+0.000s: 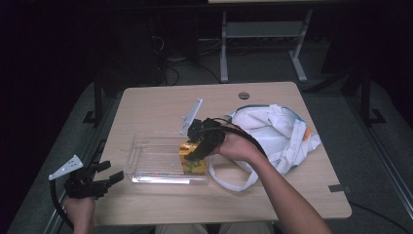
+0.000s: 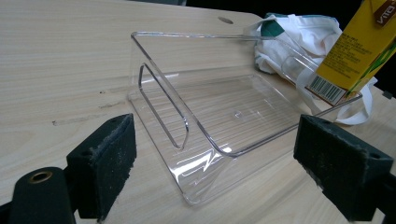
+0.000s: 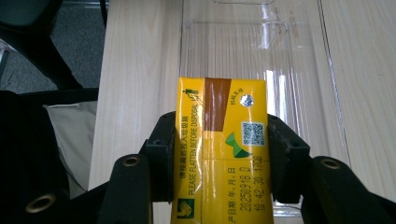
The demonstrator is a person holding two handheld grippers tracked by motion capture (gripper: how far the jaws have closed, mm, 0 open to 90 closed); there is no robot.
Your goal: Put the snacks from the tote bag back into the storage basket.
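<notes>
Nearest, the left tool (image 1: 100, 178) hangs at the table's (image 1: 160, 102) front left edge, jaws spread wide and empty, facing the clear plastic bin (image 2: 224, 116). Beyond it, the right tool (image 3: 219, 158) is clamped on the yellow drink carton (image 3: 220, 154), held over the bin's right end. A white cloth bag (image 1: 277, 131) lies just right, its strap near the bin. Farther back, dark floor and a desk frame (image 1: 263, 34).

Yellow carton (image 3: 219, 154) base cut by bottom edge, white bag (image 2: 299, 35) partly behind carton
</notes>
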